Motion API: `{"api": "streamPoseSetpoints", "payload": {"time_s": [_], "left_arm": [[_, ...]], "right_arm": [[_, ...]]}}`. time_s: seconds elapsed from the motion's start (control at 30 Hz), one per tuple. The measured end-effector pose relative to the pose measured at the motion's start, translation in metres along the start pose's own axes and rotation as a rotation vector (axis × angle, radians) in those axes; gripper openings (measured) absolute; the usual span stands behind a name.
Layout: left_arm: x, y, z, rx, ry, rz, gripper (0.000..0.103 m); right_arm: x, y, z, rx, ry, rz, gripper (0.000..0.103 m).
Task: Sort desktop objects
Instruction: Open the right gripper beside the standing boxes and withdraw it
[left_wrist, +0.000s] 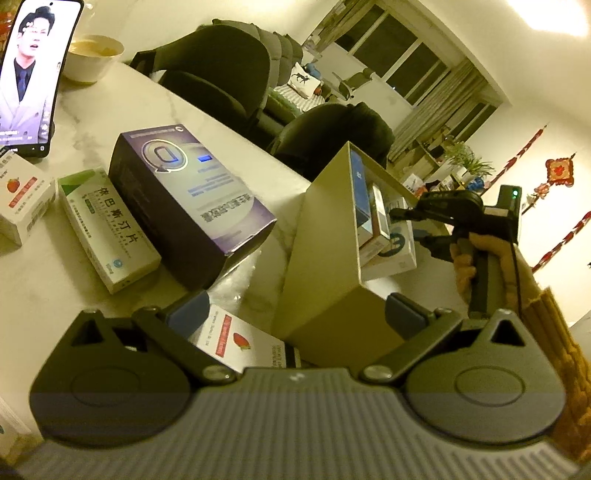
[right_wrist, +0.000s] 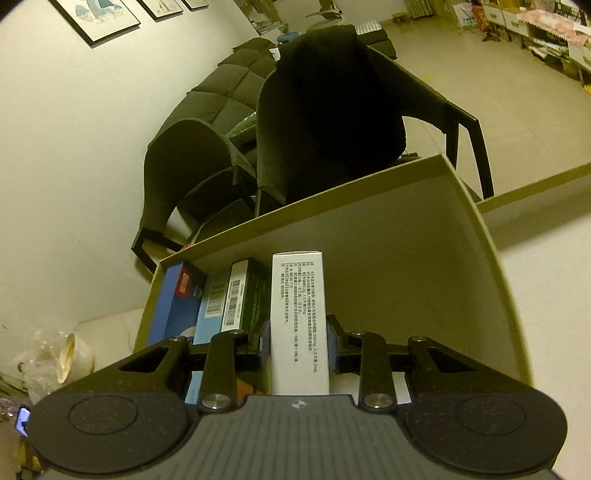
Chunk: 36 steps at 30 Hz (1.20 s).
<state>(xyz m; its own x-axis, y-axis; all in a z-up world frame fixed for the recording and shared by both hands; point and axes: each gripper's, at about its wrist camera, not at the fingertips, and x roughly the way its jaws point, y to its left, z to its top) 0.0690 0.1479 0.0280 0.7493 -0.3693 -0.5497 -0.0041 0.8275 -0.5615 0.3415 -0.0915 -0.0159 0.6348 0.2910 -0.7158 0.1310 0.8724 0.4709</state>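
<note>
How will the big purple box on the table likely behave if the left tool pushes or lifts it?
The purple box lies flat on a broad face, so it should slide on the smooth marble table, not tip. It looks like thin printed carton: probably light, denting under a hard squeeze. It looks wide for the left tool.

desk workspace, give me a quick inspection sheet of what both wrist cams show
Surface: white marbled table, partly bare.
Job's things: open storage box holding several upright cartons; purple box, green-and-white box and strawberry box lie loose on the table; another strawberry box sits between the left fingers.
Clutter: phone playing video, bowl, tape roll.
Grippers: left gripper open, hovering over the table; right gripper shut on a white carton inside the storage box.
Cables: thin black cable along the right gripper's handle.
Surroundings: dark chairs, sofa, window, framed pictures.
</note>
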Motion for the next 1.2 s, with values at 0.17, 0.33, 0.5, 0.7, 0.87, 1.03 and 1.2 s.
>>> {"api": "streamPoseSetpoints", "payload": {"time_s": [0.17, 0.33, 0.5, 0.7, 0.87, 1.03, 1.2], "left_arm": [[0.002, 0.004, -0.001, -0.010, 0.007, 0.009, 0.103], [0.004, 0.005, -0.002, -0.015, 0.018, 0.015, 0.103], [0.004, 0.005, -0.002, -0.014, 0.017, 0.015, 0.103], [0.004, 0.006, -0.004, -0.020, 0.020, 0.011, 0.103], [0.004, 0.007, -0.005, -0.024, 0.020, 0.006, 0.103], [0.002, 0.009, -0.005, -0.030, 0.017, 0.008, 0.103], [0.001, 0.014, -0.005, -0.043, 0.011, 0.018, 0.103]], "right_arm": [[0.008, -0.002, 0.001, 0.026, -0.015, 0.011, 0.033], [0.011, -0.011, 0.002, 0.091, -0.009, 0.066, 0.041], [0.013, -0.019, 0.004, 0.155, -0.003, 0.120, 0.042], [0.007, -0.025, 0.005, 0.187, -0.001, 0.152, 0.045], [-0.002, -0.027, 0.002, 0.177, 0.019, 0.168, 0.045], [-0.015, -0.024, -0.009, 0.149, 0.045, 0.191, 0.045], [-0.031, -0.019, -0.019, 0.121, 0.050, 0.219, 0.045]]}}
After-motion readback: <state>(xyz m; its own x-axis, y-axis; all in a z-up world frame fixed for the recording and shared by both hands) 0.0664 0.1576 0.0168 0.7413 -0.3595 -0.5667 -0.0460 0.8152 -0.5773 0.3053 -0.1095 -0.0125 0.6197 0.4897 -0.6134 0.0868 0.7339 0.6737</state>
